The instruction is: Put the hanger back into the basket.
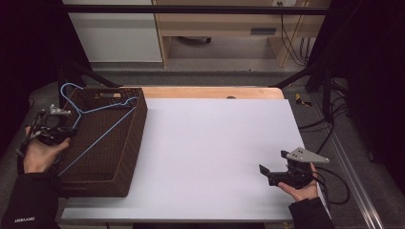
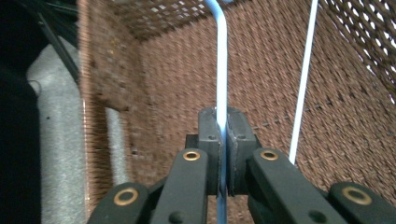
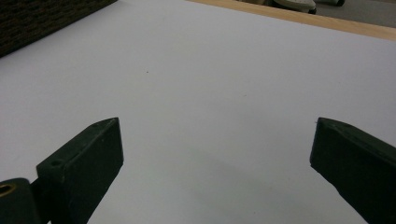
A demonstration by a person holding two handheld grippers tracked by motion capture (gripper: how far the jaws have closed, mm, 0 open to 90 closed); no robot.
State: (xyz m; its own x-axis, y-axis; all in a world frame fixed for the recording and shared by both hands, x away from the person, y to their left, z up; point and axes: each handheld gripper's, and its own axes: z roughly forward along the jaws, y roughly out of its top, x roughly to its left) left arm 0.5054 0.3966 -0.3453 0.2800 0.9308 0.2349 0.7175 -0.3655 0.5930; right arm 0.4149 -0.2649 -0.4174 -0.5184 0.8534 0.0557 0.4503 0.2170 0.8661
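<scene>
The left gripper (image 2: 223, 128) is clamped on the thin blue wire hanger (image 1: 102, 124) over the basket (image 1: 136, 138); light, springy, probably slippery. The right gripper (image 3: 215, 154) gapes empty.

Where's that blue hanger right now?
In the high view, the blue hanger lies across the brown basket at the table's left, pinched in the left gripper.

Lab: framed test table (image 1: 215, 143), cables (image 1: 329, 129)

Left tongs (image 2: 223, 154) clamped tight; right tongs (image 3: 215, 158) spread wide.
</scene>
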